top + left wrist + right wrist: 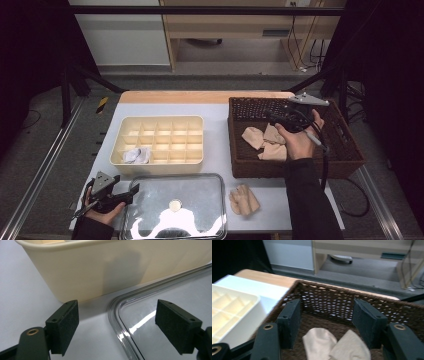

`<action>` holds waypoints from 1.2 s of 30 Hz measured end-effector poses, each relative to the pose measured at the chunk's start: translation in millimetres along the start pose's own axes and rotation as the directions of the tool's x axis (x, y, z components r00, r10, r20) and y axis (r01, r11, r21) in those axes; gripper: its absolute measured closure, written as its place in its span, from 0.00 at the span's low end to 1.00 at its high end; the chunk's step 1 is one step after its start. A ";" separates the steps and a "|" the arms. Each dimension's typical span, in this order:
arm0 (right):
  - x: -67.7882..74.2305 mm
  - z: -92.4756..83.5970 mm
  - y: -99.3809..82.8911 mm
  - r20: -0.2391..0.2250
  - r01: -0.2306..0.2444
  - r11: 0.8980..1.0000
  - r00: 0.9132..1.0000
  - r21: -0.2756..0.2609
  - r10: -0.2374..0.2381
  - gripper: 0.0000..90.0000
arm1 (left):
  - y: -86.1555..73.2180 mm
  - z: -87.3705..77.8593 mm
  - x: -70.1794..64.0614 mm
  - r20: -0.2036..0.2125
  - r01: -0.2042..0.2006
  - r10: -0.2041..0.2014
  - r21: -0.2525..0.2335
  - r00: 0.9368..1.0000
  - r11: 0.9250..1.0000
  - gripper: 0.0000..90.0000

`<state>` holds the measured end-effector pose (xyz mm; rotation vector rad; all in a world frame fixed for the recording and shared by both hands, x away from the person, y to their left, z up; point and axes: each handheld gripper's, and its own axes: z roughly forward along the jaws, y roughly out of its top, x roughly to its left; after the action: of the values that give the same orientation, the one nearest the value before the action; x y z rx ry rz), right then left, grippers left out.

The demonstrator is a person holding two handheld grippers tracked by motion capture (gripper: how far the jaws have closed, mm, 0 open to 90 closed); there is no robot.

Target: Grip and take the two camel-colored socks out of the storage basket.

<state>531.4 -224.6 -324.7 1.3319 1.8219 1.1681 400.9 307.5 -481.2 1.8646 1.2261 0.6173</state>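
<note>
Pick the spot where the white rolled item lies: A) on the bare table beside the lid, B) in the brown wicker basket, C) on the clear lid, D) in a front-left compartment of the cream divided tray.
D: the high view shows the white rolled item inside a compartment at the front left of the cream divided tray; the beige pieces are the ones in the basket.

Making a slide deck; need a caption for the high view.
Right tongs open over a basket of beige socks; left tongs rest beside a clear lid.
</note>
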 end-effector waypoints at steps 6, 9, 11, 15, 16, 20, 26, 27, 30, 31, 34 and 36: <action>-9.1 23.4 -0.9 0.020 -0.015 0.999 1.000 0.040 0.014 0.45 | -0.1 0.2 0.0 -0.002 0.004 -0.004 0.002 1.000 1.000 0.21; -15.1 34.5 -4.0 0.042 -0.021 0.997 0.999 0.068 0.018 0.45 | -0.1 0.4 0.1 0.000 0.002 -0.002 0.004 1.000 1.000 0.21; -19.0 40.8 -5.5 0.048 -0.032 0.996 0.998 0.077 0.028 0.46 | -0.1 0.6 0.2 0.003 0.003 -0.003 0.005 1.000 1.000 0.21; -26.8 51.2 -8.5 0.063 -0.037 0.994 0.998 0.099 0.030 0.47 | 0.0 0.9 0.9 0.007 0.004 -0.004 0.010 1.000 1.000 0.21; -29.2 54.2 -10.0 0.065 -0.037 0.994 0.997 0.107 0.030 0.47 | 0.1 0.9 0.9 0.007 0.004 -0.004 0.010 1.000 1.000 0.21; -35.6 63.5 -15.8 0.085 -0.036 0.988 0.996 0.149 0.024 0.48 | 0.0 0.8 0.7 0.008 0.003 -0.003 0.009 1.000 1.000 0.21; -40.6 71.9 -22.7 0.109 -0.038 0.982 0.994 0.184 0.018 0.51 | -0.2 0.6 0.5 0.008 0.004 -0.004 0.005 1.000 1.000 0.21; -40.8 73.0 -23.7 0.110 -0.041 0.981 0.994 0.192 0.020 0.52 | -0.2 0.5 0.6 0.008 0.004 -0.004 0.004 1.000 1.000 0.21; -42.4 76.6 -27.0 0.114 -0.032 0.975 0.994 0.218 0.007 0.53 | -0.2 0.4 0.6 0.008 0.006 -0.006 0.003 1.000 1.000 0.21; -42.7 77.2 -27.6 0.113 -0.029 0.974 0.994 0.223 0.004 0.53 | -0.3 0.4 0.6 0.008 0.006 -0.006 0.003 1.000 1.000 0.21; -41.9 79.9 -29.8 0.104 -0.039 0.971 0.994 0.236 0.014 0.53 | -0.3 0.3 0.5 0.008 0.005 -0.005 0.003 1.000 1.000 0.21; -41.1 81.1 -30.6 0.102 -0.027 0.970 0.995 0.242 0.003 0.53 | -0.3 0.3 0.5 0.008 0.005 -0.005 0.003 1.000 1.000 0.21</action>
<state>600.2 -242.1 -389.3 1.5138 1.9307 0.8884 401.2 307.9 -481.7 1.8644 1.2268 0.6057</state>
